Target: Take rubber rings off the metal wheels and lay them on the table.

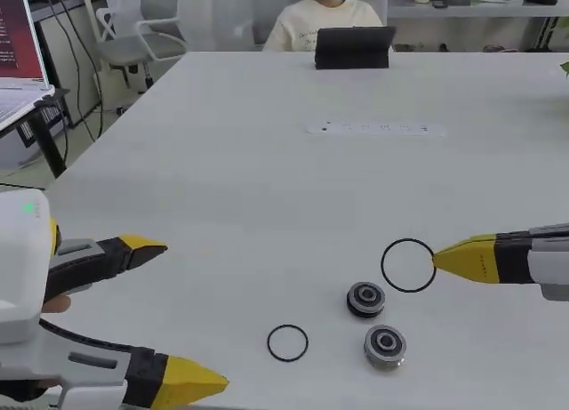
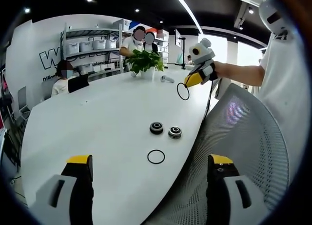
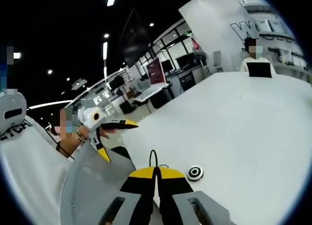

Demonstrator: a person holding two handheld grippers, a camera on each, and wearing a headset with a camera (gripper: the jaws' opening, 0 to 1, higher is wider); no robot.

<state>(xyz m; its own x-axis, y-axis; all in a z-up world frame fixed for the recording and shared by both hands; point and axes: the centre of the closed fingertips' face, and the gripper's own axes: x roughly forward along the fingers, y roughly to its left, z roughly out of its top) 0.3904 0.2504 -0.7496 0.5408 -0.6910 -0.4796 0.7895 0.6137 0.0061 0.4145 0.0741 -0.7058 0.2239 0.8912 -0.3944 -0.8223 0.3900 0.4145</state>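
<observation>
Right hand-held gripper (image 1: 436, 260): pressed together on a rubber ring (image 1: 408, 265), mid-right of frame, seemingly held above the tabletop (image 1: 267, 161). Left hand-held gripper (image 1: 194, 315): spread, idle at lower left. Second ring (image 1: 287, 342): flat at bottom centre, near two metal wheels (image 1: 366, 299). Likely to bounce or roll off if released from height; may land across a wheel if let go so close by.
</observation>
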